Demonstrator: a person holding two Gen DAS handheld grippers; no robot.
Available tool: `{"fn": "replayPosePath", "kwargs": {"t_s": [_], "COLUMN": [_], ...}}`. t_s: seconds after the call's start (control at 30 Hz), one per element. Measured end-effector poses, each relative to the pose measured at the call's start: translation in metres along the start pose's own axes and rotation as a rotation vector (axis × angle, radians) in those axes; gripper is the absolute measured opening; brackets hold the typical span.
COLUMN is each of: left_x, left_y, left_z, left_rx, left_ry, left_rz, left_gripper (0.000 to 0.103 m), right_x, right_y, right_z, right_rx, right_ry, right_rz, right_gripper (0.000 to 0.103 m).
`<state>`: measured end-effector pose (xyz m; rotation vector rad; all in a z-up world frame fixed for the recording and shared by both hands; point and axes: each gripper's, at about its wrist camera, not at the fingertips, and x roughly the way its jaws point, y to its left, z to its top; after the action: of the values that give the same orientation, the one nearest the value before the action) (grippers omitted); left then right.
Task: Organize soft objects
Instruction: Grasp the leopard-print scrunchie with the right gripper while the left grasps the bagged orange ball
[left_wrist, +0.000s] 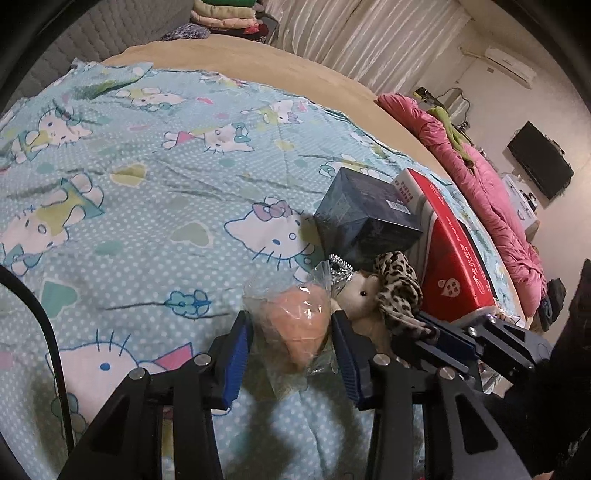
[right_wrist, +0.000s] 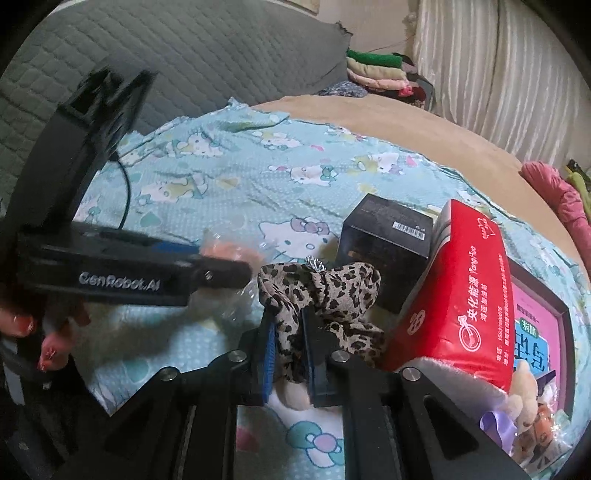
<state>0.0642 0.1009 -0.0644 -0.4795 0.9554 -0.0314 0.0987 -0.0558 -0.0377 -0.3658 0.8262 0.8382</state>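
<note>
I am looking down on a bed covered by a pale blue cartoon-cat sheet (left_wrist: 129, 192). My left gripper (left_wrist: 291, 347) has its blue-padded jaws either side of a peach-coloured soft item in a clear plastic bag (left_wrist: 295, 325); the pads seem to press the bag, though the crinkled plastic makes the contact hard to judge. Just right of the bag lies a small cream plush toy (left_wrist: 364, 295), and against it a leopard-print scrunchie (right_wrist: 321, 306). My right gripper (right_wrist: 288, 354) is pinched almost closed on that scrunchie, its fabric bunched between the two narrow jaws. Behind these soft things stands a dark blue box (left_wrist: 364, 218), and beside it a red pack with white lettering (right_wrist: 461, 295) leans at an angle. At the lower left of the right wrist view, fingers with painted nails (right_wrist: 48, 354) grip the handle of the left gripper
</note>
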Motion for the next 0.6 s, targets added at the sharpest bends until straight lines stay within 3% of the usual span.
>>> {"fn": "replayPosePath", "kwargs": {"t_s": [0.3, 0.47, 0.6], "left_x": [-0.004, -0.009, -0.012], "left_y": [-0.008, -0.013, -0.017], "left_z": [-0.005, -0.008, -0.010], "left_rx": [-0.001, 0.006, 0.010], "left_ry": [0.004, 0.001, -0.001], "left_rz": [0.010, 0.020, 0.031], "left_gripper": [0.044, 0.044, 0.044], "right_x": [0.021, 0.032, 0.027], "right_y": [0.005, 0.009, 0.012], "right_z": [0.004, 0.007, 0.008], "right_rx": [-0.048, -0.066, -0.088], "right_ry": [0.028, 0.069, 0.035], "right_rz": [-0.086, -0.072, -0.083], "right_gripper": [0.019, 0.019, 0.008]}}
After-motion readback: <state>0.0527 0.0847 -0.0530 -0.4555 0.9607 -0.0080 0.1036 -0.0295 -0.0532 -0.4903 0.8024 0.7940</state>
